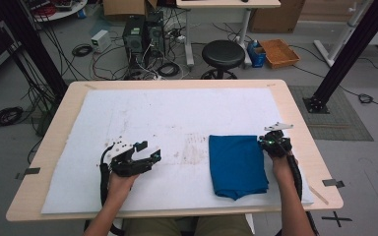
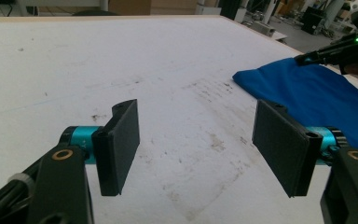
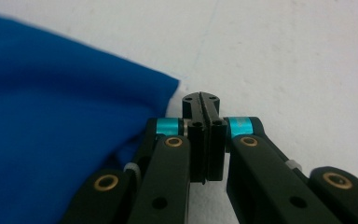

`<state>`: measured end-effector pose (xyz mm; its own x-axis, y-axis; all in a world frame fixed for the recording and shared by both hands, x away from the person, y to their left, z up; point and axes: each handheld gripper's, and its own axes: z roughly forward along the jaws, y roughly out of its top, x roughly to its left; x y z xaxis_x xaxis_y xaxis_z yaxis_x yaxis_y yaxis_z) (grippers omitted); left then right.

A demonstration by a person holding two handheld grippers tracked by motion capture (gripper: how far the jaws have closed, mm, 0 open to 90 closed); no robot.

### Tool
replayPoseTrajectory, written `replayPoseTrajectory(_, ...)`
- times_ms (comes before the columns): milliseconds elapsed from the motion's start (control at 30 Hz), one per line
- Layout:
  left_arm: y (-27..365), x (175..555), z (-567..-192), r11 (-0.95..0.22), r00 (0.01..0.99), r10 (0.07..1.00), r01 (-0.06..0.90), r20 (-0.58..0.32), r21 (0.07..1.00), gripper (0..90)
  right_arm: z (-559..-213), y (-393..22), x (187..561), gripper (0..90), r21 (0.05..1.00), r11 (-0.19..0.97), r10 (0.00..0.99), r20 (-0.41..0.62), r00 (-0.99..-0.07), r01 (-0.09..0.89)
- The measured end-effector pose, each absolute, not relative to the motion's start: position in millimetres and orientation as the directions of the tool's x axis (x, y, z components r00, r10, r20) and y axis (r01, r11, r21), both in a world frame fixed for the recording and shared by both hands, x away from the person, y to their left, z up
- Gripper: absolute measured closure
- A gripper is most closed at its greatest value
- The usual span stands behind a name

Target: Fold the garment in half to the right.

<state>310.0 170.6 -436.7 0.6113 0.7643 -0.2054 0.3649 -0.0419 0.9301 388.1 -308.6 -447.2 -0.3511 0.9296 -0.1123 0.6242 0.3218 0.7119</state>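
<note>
The fingers of the right gripper (image 3: 204, 135) are pressed flat together with nothing between them, and they rest just beside the far right corner of the folded blue cloth (image 3: 51, 121), apart from it by a thin strip of white. The fingers (image 2: 119, 144) of the left gripper (image 2: 200, 149) stand wide apart and hold nothing; between them there is only the stained white mat (image 2: 121, 60). In the high view the left gripper (image 1: 145, 156) lies on the mat well to the left of the cloth (image 1: 236, 164), while the right gripper (image 1: 271, 142) is at the cloth's upper right corner. The cloth lies on the right half of the mat (image 1: 167, 118), which covers the wooden tabletop (image 1: 59, 123), with the near edge slightly uneven. It looks light, soft and limp, so it will probably sag and unfold when lifted, and it may slip out of a shallow pinch. A good place to hold it seems to be a corner or a folded edge, taking all the layers together.
</note>
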Motion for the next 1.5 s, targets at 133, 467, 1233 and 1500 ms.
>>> replayPoseTrajectory(133,171.9,311.0,-437.3,-0.041,0.606,0.768,0.370,-0.208,0.928,31.9,-444.3,-323.0,381.3,73.4,0.782,0.195,0.959,-0.027,-0.281,0.592)
replayPoseTrajectory(467,170.6,311.3,-437.1,-0.038,0.607,0.767,0.366,-0.207,0.930,31.9,-431.8,-313.1,342.1,81.7,0.796,0.265,0.856,0.064,-0.512,0.544)
replayPoseTrajectory(1233,186.1,318.0,-431.1,-0.030,0.625,0.769,0.240,-0.131,0.970,24.3,-406.1,-336.9,306.8,19.4,0.934,0.216,0.870,-0.051,-0.491,0.285)
replayPoseTrajectory(1500,191.5,317.1,-428.9,-0.032,0.632,0.763,0.241,-0.132,0.970,23.6,-401.7,-347.3,301.7,19.2,0.939,0.176,0.890,-0.024,-0.455,0.296)
